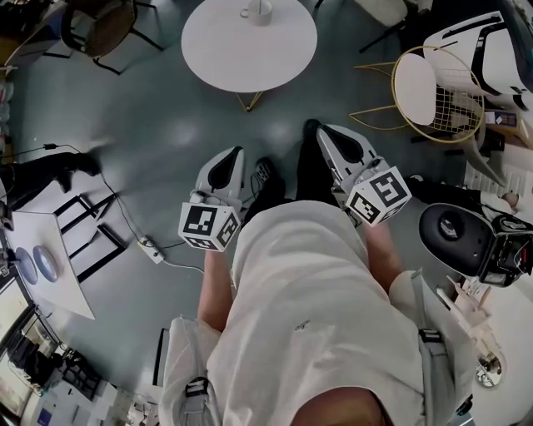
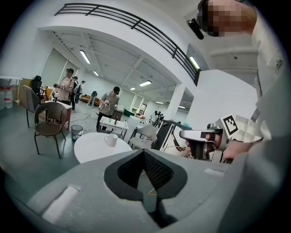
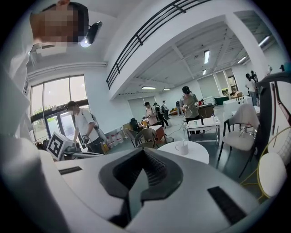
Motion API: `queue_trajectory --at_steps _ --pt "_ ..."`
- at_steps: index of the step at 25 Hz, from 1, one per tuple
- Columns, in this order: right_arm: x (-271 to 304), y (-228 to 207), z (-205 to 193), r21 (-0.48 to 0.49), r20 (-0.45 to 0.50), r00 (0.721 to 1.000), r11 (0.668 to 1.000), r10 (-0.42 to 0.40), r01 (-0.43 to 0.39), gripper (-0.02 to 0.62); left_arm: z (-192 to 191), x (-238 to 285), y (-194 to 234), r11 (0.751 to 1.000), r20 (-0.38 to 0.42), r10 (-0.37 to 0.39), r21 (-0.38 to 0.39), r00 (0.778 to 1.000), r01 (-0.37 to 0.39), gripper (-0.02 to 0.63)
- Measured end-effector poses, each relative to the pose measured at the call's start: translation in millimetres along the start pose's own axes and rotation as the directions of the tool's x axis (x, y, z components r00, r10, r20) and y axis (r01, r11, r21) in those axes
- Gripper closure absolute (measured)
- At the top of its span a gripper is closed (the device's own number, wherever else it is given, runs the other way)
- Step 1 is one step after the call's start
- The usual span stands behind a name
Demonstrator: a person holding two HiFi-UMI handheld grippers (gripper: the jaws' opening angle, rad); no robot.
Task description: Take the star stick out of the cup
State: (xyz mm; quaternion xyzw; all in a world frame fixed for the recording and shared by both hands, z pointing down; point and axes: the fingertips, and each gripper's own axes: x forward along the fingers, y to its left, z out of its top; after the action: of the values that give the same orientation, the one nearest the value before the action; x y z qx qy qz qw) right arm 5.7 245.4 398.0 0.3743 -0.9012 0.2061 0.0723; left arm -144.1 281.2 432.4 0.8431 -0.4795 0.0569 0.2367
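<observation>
Distance explains the pose. You stand well back from the round white bench [image 1: 208,50], with open floor [image 1: 158,133] between you and it. So both tools are carried close against your body, noses aimed forward, not reaching for anything. That looks like a walking-up carry, not a working grip.

The cup [image 1: 258,10] stands alone on the bench, towards its far side in the head view. In the right gripper view the same cup [image 3: 182,148] has a thin upright line rising out of it. I take that line to be the star stick [image 3: 183,138], standing inside the cup. It is too small to make out any star on it. The stick seems untouched, and the task looks not yet begun.

The left gripper [image 2: 144,154] has its jaws pressed together at the tip. Nothing sits between them, only the dark ribbed pads meeting in a point. The right gripper [image 3: 143,151] is the same, drawn together and empty, touching nothing. In the head view both of them, left [image 1: 232,155] and right [image 1: 326,133], hang over bare floor, well apart from the bench.

You will probably need to close that gap and spread the jaws of one gripper before the stick comes within reach. The other may have to steady the cup, since a light cup could tip as the stick is drawn upward.
</observation>
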Motion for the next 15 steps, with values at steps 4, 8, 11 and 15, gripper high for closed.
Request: queue_trajectory --at_steps 4,8,11,15 --pt "0.9 -14.5 6.9 -0.001 0.003 1.000 1.000 0.007 -0.007 0.589 6.4 14.1 -2.2 1.000 0.004 0.014 -0.002 1.000 -0.014 0.597" --pt "3.0 -41.8 20.9 0.006 0.014 1.000 1.000 0.016 -0.016 0.589 19.9 36.3 -12.0 1.000 0.018 0.020 0.004 1.000 -0.020 0.597" --pt "8.7 -60.9 35.3 0.001 0.017 0.999 0.999 0.032 -0.032 0.589 30.4 54.0 -17.1 1.000 0.022 0.030 0.005 0.999 -0.030 0.597" --pt "19.8 -88.0 56.4 -0.008 0.025 0.998 0.998 0.061 -0.061 0.589 46.0 81.9 -17.3 0.998 0.030 0.056 -0.005 0.998 -0.056 0.597"
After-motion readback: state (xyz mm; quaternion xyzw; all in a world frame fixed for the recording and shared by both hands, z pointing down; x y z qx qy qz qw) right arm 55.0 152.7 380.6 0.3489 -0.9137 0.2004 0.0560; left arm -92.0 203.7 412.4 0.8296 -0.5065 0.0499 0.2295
